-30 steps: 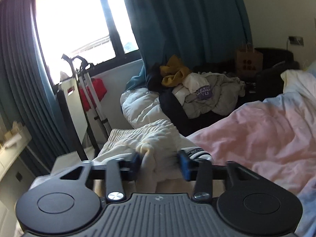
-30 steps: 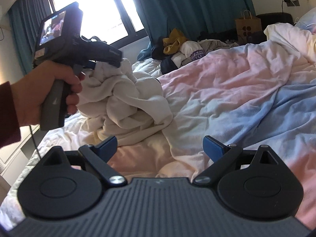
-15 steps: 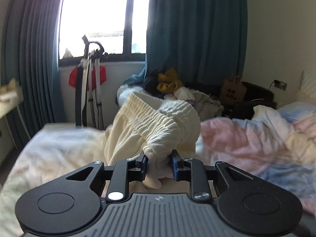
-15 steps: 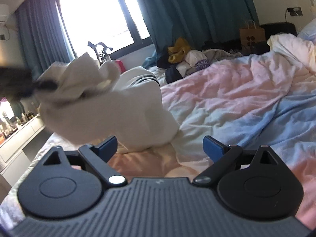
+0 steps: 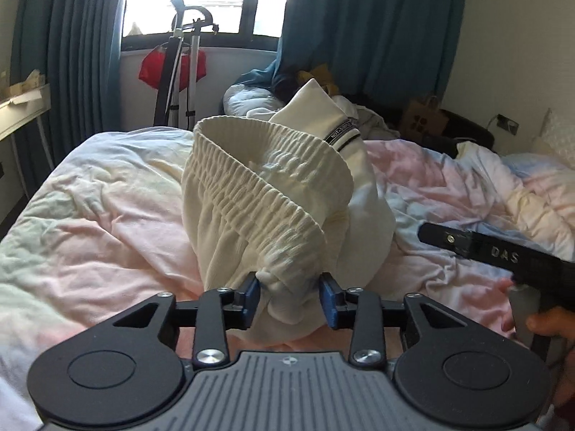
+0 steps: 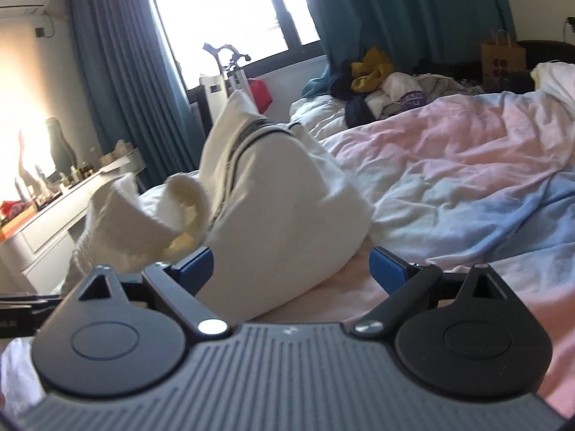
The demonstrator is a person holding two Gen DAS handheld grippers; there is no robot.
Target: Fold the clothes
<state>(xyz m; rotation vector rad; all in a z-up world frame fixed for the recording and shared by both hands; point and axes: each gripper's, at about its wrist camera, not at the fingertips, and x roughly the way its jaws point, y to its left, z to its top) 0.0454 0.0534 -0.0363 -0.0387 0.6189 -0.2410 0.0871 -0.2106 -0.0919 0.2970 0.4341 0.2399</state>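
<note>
on the bed (image 5: pixel 107 222); left gripper (image 5: pixel 289 296) fingers pinch cream shorts (image 5: pixel 258 208); right gripper (image 6: pixel 291 265) fingers spread, shorts between.

Bed with rumpled pink-blue duvet (image 5: pixel 107 222); cream trousers (image 5: pixel 273 215) heaped mid-duvet, clothes pile (image 6: pixel 391 89) beyond the trousers.

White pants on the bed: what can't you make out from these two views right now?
- white pants: legs and hems hidden under the bunched fabric, both views.
- left gripper: whether the pads pinch the waistband; folds cover the contact.
- waistband label: too small to read.
- right gripper: open, near fabric blurred.
</note>
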